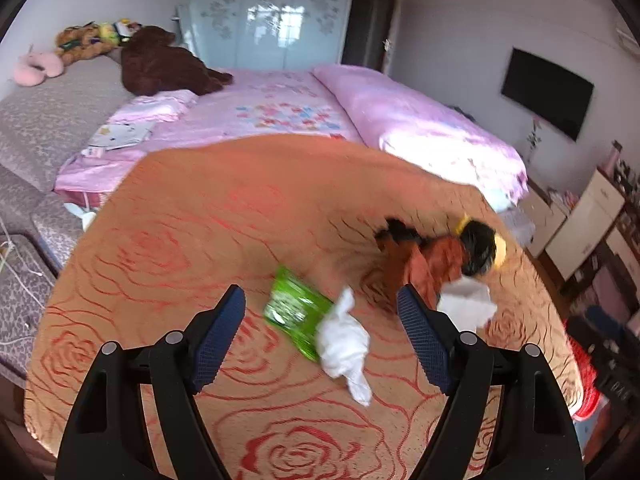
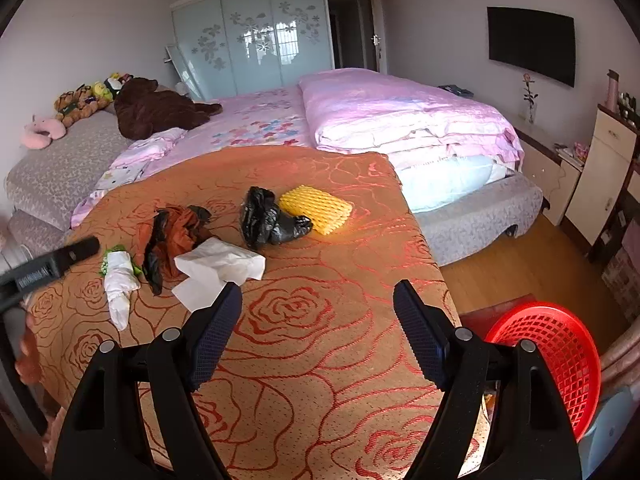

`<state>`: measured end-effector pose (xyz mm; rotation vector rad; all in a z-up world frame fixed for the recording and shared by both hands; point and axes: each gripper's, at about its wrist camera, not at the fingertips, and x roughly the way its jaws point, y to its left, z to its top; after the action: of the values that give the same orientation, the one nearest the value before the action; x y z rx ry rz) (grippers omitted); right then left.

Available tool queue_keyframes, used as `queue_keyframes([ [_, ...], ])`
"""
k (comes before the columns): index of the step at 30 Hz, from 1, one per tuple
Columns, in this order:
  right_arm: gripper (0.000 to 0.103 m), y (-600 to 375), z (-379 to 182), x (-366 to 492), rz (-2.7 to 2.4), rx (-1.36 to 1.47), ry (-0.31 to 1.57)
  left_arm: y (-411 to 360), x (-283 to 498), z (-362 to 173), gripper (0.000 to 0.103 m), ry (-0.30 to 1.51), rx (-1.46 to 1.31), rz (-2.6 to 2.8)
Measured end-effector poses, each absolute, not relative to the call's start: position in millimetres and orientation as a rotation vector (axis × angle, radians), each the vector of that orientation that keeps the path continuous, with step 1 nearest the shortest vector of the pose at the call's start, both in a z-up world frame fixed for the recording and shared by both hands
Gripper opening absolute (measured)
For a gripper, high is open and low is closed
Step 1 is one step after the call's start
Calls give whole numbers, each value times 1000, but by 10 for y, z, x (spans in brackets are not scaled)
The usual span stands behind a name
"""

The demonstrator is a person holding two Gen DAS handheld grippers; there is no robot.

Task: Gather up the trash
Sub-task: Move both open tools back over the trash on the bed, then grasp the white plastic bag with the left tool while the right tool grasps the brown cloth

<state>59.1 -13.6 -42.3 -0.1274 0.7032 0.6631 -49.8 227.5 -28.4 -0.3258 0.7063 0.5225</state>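
Your left claw (image 1: 322, 344) is hanging wide open over the rose-patterned counter (image 1: 180, 240), gripping nothing. Between its fingers, in the lower centre of the frame, a twisted white tissue (image 1: 346, 346) is lying partly on a green wrapper (image 1: 298, 310). Just past the right finger, a flat white tissue (image 1: 468, 300) is touching an orange-and-black bag (image 1: 424, 256).

Your right claw (image 2: 318, 326) is also gaping empty. A black bag (image 2: 268, 220) and yellow foam net (image 2: 316, 208) are sitting ahead of it at upper centre, touching each other. A red basket (image 2: 556, 352) is standing off the counter at lower right.
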Motion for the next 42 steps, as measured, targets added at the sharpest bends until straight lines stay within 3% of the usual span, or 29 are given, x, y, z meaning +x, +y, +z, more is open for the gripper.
queue_keyframes([
  [5,75,-175,-397,600,660,-122,696,2211,-356,-491,52,760,-322,484],
  [9,75,-166,-415,602,661,-126,703,2233,-315,-655,28,804,-337,472],
  [10,75,-166,-419,597,661,-128,703,2247,-336,-663,27,801,-340,473],
  [22,75,-37,-415,607,694,-154,707,2253,-596,-326,24,675,-339,485],
  [31,76,596,-374,566,835,-236,708,2416,-786,-150,24,609,-340,554],
  [35,85,965,-366,508,907,-254,698,2512,-867,-128,24,596,-354,578],
  [42,86,1491,-419,515,951,-312,715,2603,-928,-135,24,586,-365,595],
])
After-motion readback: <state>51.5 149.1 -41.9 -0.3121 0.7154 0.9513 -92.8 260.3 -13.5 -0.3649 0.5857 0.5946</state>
